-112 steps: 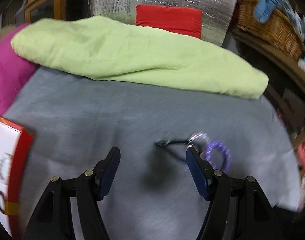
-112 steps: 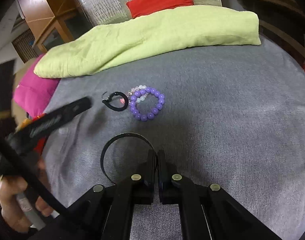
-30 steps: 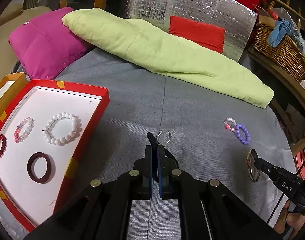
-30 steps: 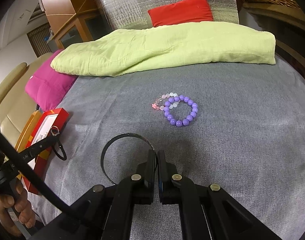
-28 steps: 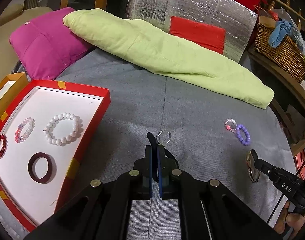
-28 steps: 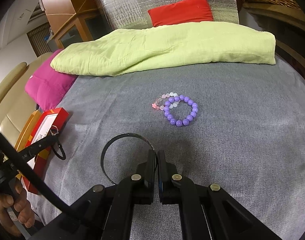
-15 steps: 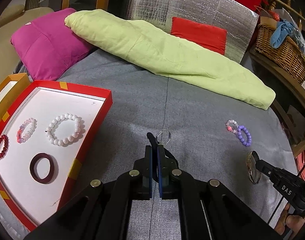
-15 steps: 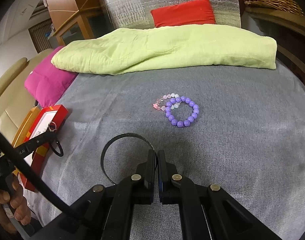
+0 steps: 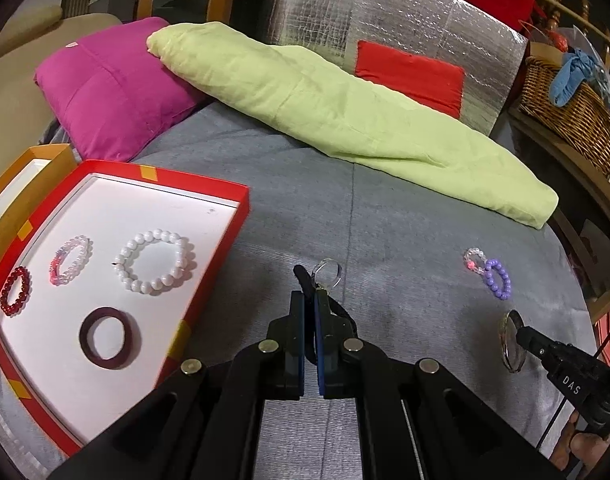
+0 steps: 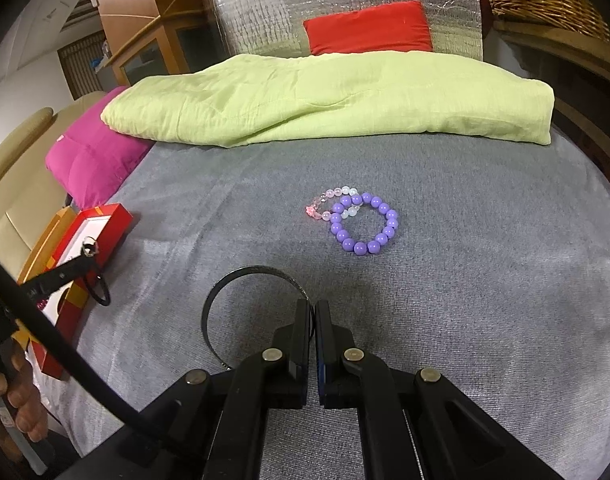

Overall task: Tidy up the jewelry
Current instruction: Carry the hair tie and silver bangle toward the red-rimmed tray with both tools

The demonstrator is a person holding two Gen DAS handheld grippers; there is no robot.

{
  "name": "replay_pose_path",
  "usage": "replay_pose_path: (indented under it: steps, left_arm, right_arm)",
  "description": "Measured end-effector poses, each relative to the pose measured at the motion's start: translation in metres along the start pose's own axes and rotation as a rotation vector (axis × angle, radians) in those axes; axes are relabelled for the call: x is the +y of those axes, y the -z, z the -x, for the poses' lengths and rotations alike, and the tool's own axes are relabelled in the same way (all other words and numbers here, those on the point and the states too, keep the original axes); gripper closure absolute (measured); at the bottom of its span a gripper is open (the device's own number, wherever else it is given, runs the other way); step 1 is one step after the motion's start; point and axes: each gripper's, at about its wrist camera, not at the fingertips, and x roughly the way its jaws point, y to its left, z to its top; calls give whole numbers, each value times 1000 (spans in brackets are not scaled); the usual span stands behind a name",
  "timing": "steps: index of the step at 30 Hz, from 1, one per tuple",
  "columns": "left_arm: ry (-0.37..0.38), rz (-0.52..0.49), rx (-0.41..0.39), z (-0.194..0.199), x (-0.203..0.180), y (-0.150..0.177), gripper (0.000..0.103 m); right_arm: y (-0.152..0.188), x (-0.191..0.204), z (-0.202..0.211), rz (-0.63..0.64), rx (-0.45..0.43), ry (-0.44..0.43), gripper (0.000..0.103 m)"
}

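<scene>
My left gripper [image 9: 309, 298], low centre of its frame, has its fingers pressed together on a black cord bracelet with a clear ring [image 9: 327, 274], which juts out just past the fingertips above the grey bedspread [image 9: 385, 240]. My right gripper [image 10: 313, 312], low centre of its own view, is likewise clamped tight, pinching the edge of a thin dark bangle [image 10: 225, 292] that arcs out to the left of the fingers, clear of the fabric.

To the left of my left gripper, at the lower left of the frame, lies the red tray [image 9: 209, 280] with its white floor; in it rest a white bead bracelet [image 9: 155, 260], a pink-and-clear bead bracelet [image 9: 71, 260], a red bead bracelet [image 9: 16, 291] and a dark maroon bangle [image 9: 109, 338], all apart from one another.

Beyond my right gripper, mid-frame, a purple bead bracelet [image 10: 365, 224] lies on the bedspread, overlapping a pale pink-and-clear bead bracelet [image 10: 333, 200] at its upper left.

Farther back, a folded green blanket [image 10: 325, 96] stretches across the bed, with a magenta cushion [image 9: 109, 92] at its left end.
</scene>
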Motion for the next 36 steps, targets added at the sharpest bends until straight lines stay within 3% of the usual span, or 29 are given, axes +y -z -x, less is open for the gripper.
replay_pose_path:
  steps: [6, 14, 24, 32, 36]
  left_arm:
    - [-2, 25, -20, 9, 14, -4, 99]
    - [12, 92, -40, 20, 39, -12, 99]
    - [-14, 197, -59, 32, 87, -20, 99]
    - [-95, 265, -42, 32, 126, -22, 99]
    - [-145, 321, -69, 38, 147, -24, 99]
  right_arm:
    - [3, 6, 1, 24, -3, 27, 100]
    - [8, 27, 2, 30, 24, 2, 100]
    - [-17, 111, 3, 185, 9, -43, 100]
    - [-33, 179, -8, 303, 12, -62, 100]
    - [-41, 205, -15, 330, 10, -77, 100]
